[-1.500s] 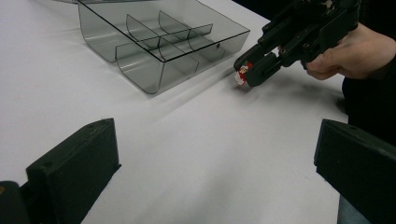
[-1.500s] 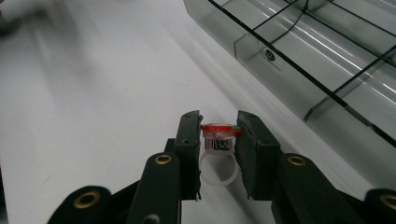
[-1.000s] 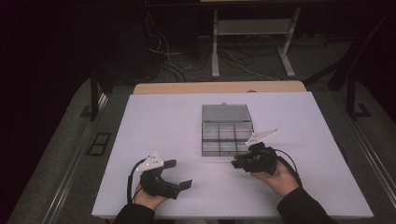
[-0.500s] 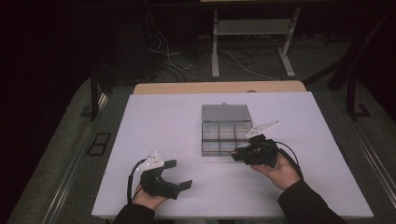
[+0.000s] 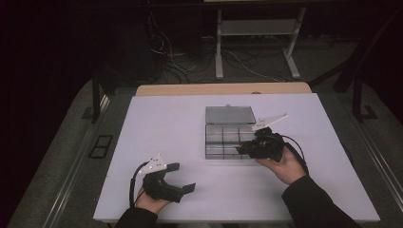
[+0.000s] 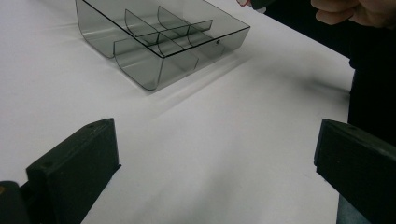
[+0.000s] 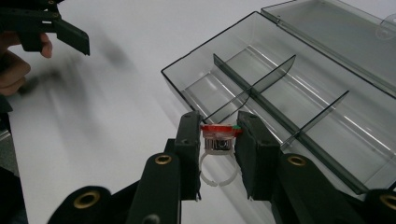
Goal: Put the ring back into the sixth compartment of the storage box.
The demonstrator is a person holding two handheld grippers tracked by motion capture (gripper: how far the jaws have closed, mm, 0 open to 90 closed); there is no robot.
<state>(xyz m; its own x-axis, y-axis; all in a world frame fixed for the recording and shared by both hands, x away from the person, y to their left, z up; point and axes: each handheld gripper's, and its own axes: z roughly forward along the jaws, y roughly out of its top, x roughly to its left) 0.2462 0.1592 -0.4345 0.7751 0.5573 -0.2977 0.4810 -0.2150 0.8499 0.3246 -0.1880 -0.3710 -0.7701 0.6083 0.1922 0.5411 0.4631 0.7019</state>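
Right tool [image 7: 219,140] higher now, ring [image 7: 218,140] clamped (over box [image 7: 299,74]).

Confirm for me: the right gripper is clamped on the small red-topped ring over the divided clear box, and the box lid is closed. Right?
Not quite. The lid is open, lying back behind the compartments, as the right gripper view shows. The rest holds: the right gripper is clamped on the red-topped ring at the edge of the divided clear box.

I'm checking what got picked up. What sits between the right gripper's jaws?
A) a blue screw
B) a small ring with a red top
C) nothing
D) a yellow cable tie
B: in the right gripper view the right gripper is clamped on a small ring with a red top, held beside the near edge of the clear divided box.
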